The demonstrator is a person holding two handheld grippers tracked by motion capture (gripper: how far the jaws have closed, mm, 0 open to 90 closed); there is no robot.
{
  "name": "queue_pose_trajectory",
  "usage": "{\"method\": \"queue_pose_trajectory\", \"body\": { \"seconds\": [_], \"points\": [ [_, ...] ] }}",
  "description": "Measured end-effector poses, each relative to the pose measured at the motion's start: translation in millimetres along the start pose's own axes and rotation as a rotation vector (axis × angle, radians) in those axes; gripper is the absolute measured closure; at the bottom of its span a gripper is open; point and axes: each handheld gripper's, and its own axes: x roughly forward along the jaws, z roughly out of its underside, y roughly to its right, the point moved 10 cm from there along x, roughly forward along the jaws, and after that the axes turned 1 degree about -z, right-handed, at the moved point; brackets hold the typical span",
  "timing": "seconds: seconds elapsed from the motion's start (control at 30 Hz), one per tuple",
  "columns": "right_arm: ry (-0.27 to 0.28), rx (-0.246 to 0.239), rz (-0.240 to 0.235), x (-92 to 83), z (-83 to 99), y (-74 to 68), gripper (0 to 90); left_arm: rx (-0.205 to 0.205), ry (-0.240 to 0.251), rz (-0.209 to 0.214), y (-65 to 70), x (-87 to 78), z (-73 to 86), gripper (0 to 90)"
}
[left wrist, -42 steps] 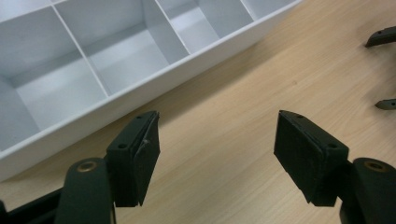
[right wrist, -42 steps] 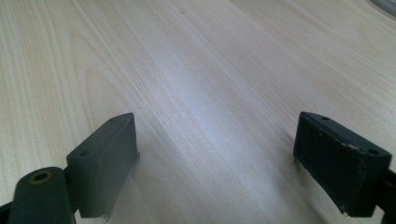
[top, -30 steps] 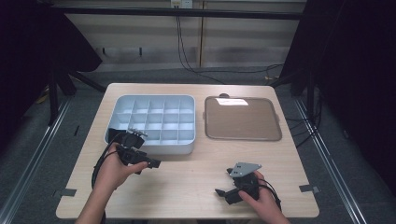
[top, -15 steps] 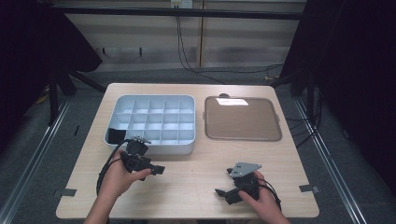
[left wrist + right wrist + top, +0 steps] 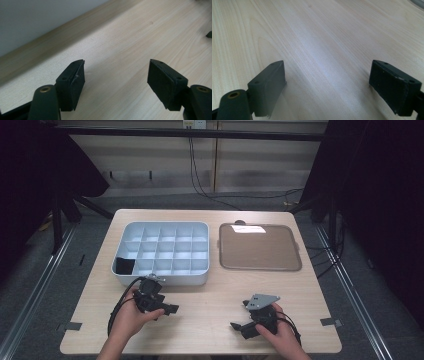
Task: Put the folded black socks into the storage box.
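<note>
Compartment tray (image 5: 165, 252): pale grey, gridded into small cells, on the left half of the wooden counter (image 5: 210, 320), toward its far side. One black item (image 5: 124, 265) lies in the near-left corner cell; what it is cannot be told.

Left claw (image 5: 172, 309): held low over the counter just near of the tray's front wall; jaws apart, nothing between them, bare wood under the pads (image 5: 75, 82).

Right claw (image 5: 235, 325): held low at the near right of the counter, grey three-cornered plate on top, well apart from the tray; jaws apart, nothing between them, bare wood beneath.

Flat brown tray (image 5: 260, 247): right of the compartment tray, close beside it with a narrow gap, on the far right of the counter.
</note>
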Motion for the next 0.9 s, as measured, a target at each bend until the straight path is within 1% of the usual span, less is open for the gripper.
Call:
{"method": "queue_pose_trajectory", "body": {
  "seconds": [0.03,0.07,0.17,0.2,0.3,0.53,0.57,0.6,0.67,0.7,0.77,0.8,0.9],
  "points": [
    [0.0,0.0,0.0,0.0,0.0,0.0,13.1,0.0,0.0,0.0,0.0,0.0,0.0,29.8],
    [0.0,0.001,0.0,0.0,0.0,-0.1,13.1,0.019,-0.004,-0.005,-1.2,2.3,1.9,29.8],
    [-0.001,0.001,0.0,0.0,0.1,-0.1,13.1,0.028,0.003,-0.004,-1.0,4.6,2.5,29.8],
    [-0.001,0.001,-0.001,-0.1,0.1,-0.2,13.1,0.029,0.012,-0.005,-0.8,5.3,2.3,29.8],
    [0.0,0.001,0.0,0.0,0.0,-0.1,13.1,0.052,0.034,-0.007,-0.1,7.6,2.1,29.4],
    [-0.001,0.001,0.0,0.0,0.0,-0.1,13.1,0.097,0.044,-0.015,1.3,16.1,7.1,28.5],
    [-0.001,0.002,-0.001,-0.1,0.1,-0.3,13.1,0.11,0.044,-0.028,0.0,18.1,8.1,28.5],
    [-0.001,0.002,-0.001,-0.1,0.1,-0.2,13.1,0.116,0.056,-0.039,-0.4,18.8,7.7,28.2],
    [0.0,0.001,0.0,0.0,0.0,-0.1,13.1,0.13,0.067,-0.045,-0.1,19.6,7.9,27.8],
    [0.0,0.001,0.0,0.0,0.0,-0.1,13.1,0.13,0.067,-0.045,-0.1,19.6,7.9,27.4],
    [-0.001,0.002,-0.001,-0.1,0.1,-0.3,13.1,0.147,0.085,-0.046,-0.3,20.6,7.7,26.3],
    [-0.001,0.001,0.0,-0.1,0.0,-0.1,13.1,0.153,0.09,-0.055,-0.9,20.8,7.7,26.2],
    [0.0,0.001,-0.001,-0.1,0.0,-0.1,13.1,0.176,0.107,-0.056,0.3,22.9,7.8,22.9]
  ]
}}
